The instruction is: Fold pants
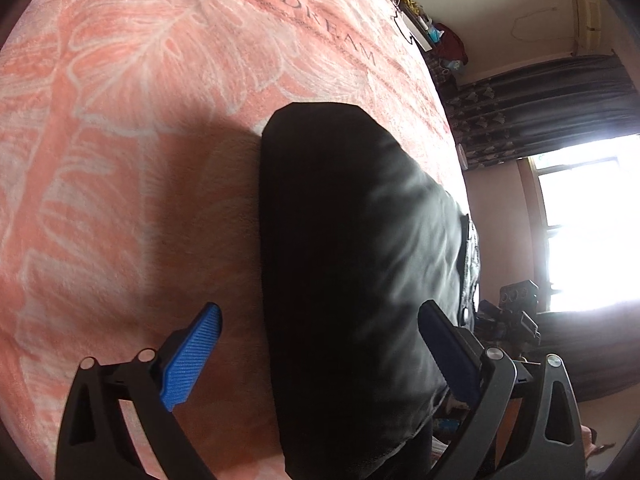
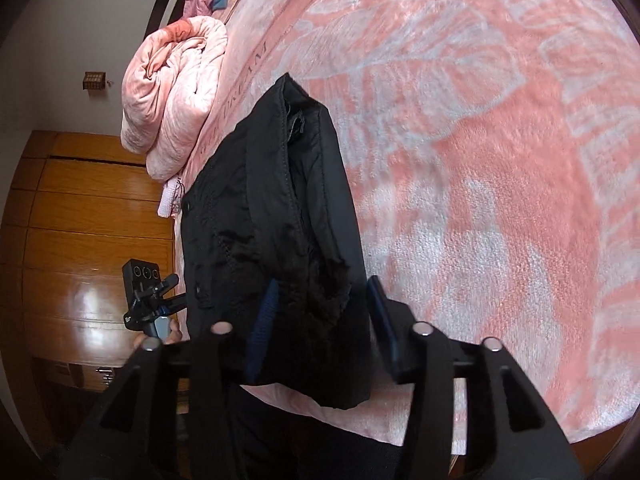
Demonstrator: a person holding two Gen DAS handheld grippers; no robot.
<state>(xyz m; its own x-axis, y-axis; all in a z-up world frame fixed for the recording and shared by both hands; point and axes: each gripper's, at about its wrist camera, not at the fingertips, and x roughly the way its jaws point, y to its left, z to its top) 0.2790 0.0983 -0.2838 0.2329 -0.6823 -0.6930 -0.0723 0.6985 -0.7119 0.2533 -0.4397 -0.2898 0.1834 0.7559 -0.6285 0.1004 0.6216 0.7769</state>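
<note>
Pink blanket (image 1: 120,160) carries folded black pants (image 2: 288,208) — left gripper (image 1: 320,320) spread wide, right gripper (image 2: 322,292) apart, straddling them.

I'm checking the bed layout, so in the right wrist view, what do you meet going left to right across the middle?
Wooden wardrobe → rolled pink blanket → black pants → pink patterned bedspread.
</note>
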